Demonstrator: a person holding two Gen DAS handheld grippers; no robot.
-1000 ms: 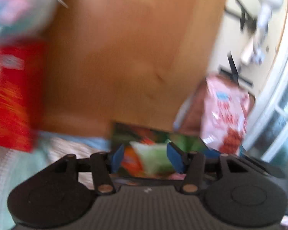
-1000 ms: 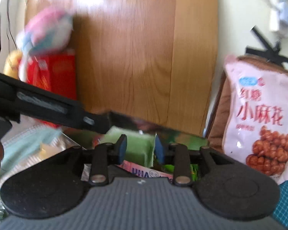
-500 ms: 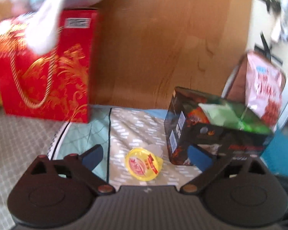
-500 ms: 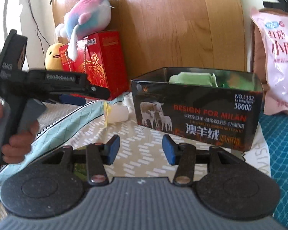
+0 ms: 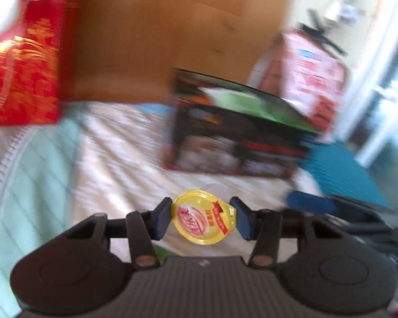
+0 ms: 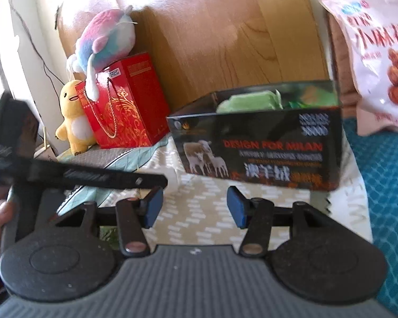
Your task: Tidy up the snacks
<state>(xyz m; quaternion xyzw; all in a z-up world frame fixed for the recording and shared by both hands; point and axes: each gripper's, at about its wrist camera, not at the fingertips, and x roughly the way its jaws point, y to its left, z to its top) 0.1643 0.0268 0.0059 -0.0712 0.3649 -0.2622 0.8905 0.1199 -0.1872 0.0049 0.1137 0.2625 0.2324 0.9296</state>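
Note:
A small jelly cup with a yellow foil lid (image 5: 203, 218) lies on the patterned cloth. My left gripper (image 5: 203, 218) has its blue pads on either side of the cup, closed on it. A black open box (image 5: 236, 135) with green snack packs inside stands just behind; it also shows in the right wrist view (image 6: 257, 143). My right gripper (image 6: 195, 208) is open and empty, low over the cloth in front of the box. The left gripper's body (image 6: 87, 177) shows at the left of the right wrist view.
A red gift bag (image 6: 124, 103) with a plush toy (image 6: 103, 42) on it and a yellow plush (image 6: 71, 116) stand at the back left. A pink snack bag (image 6: 376, 58) leans at the right. A wooden board (image 6: 225, 39) is behind. A teal mat (image 6: 384, 185) lies right.
My left gripper moved forward and down onto the yellow-lidded cup and its fingers closed from wide open onto it. My right gripper drew back from the box and opened.

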